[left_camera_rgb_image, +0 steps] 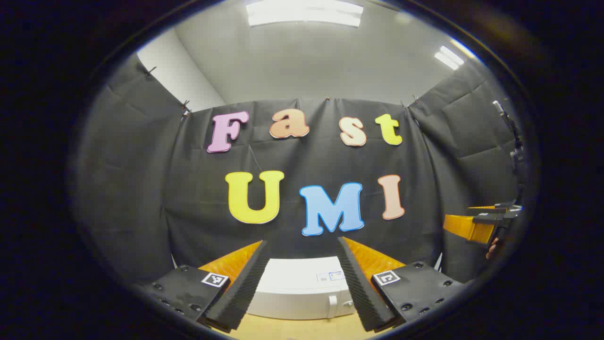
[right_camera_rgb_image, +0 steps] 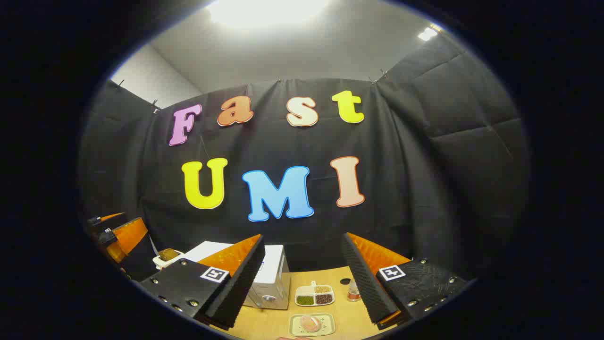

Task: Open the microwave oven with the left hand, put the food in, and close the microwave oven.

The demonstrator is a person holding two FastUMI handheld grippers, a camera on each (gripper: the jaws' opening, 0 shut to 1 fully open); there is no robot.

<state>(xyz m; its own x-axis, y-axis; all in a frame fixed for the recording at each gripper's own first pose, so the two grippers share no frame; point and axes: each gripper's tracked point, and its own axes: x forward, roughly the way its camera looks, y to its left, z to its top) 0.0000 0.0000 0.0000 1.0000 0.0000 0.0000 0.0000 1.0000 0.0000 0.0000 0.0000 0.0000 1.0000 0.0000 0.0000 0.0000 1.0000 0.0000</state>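
Note:
A white microwave oven stands on the wooden table, door closed, straight ahead of my left gripper, which hangs open and empty above it. In the right gripper view the microwave sits left of centre. My right gripper is open and empty too. Below it, near the table's front, a small tray holds a pinkish piece of food. The other gripper shows at the far left of the right gripper view, and at the far right of the left gripper view.
A divided white dish with green, tan and dark grains lies behind the food tray. A small bottle stands to its right. A small white dish with something brown sits left of the microwave. Black cloth walls surround the table.

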